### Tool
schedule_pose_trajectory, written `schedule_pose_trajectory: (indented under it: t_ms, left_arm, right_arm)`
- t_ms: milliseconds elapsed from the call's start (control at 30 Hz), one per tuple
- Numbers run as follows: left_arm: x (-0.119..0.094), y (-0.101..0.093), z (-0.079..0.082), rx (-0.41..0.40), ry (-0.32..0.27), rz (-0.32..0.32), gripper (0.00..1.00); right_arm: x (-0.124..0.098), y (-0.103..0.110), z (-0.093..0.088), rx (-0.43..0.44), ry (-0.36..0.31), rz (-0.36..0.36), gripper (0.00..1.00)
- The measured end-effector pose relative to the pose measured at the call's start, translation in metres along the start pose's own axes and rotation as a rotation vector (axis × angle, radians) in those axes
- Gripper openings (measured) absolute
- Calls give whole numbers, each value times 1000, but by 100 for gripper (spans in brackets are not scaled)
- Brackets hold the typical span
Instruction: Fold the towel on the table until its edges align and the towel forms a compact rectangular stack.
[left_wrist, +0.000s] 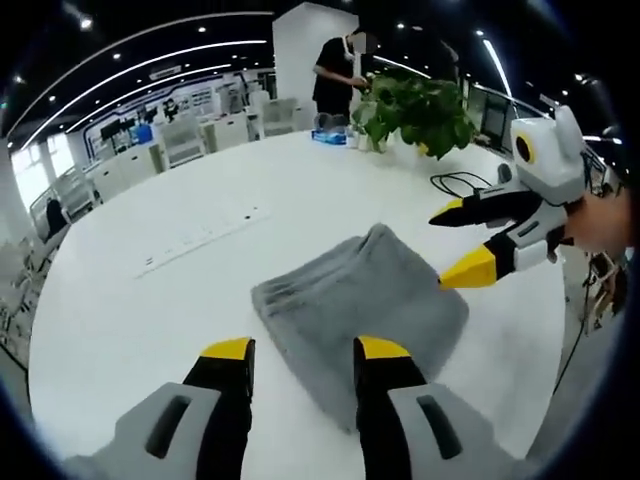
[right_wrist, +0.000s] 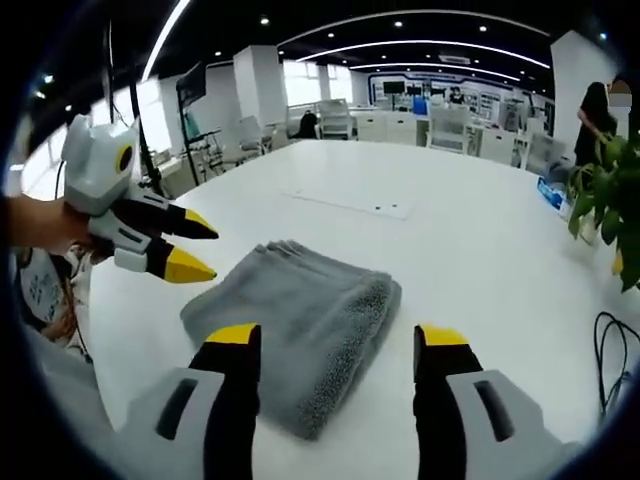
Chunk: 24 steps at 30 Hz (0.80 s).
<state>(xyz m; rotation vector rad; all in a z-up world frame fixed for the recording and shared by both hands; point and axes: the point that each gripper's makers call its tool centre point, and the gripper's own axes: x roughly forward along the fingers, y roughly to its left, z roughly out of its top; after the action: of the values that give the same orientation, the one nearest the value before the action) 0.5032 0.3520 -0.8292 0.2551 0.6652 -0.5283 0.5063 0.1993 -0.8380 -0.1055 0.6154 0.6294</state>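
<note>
- One grey terry towel is lying folded into a thick rectangular stack on the white round table, towards the table's near edge and well apart from its far edge.
- Both grippers are hovering above the table with jaws spread wide, each gripping nothing.
- Left gripper is pointing at the towel's near edge in the left gripper view, its yellow-tipped jaws straddling that edge.
- Right gripper is spanning the towel's short fluffy end in the right gripper view; in the left gripper view its tips are sitting just beside the towel's right corner.
- Leafy green potted plant is standing near the table's far edge.
- Black cable is lying near that plant.
</note>
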Motion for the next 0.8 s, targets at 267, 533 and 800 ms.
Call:
schedule_pose_trajectory:
  t_ms: [267, 533, 800]
  left_arm:
    - [-23, -4, 4, 16, -16, 12, 41]
    - [-42, -14, 14, 50, -38, 9, 41]
    - [-66, -30, 20, 75, -78, 0, 41]
  right_arm:
    - [-19, 10, 2, -24, -10, 19, 66]
    - [-41, 24, 12, -45, -46, 42, 67]
    - [-58, 40, 15, -77, -75, 62, 70]
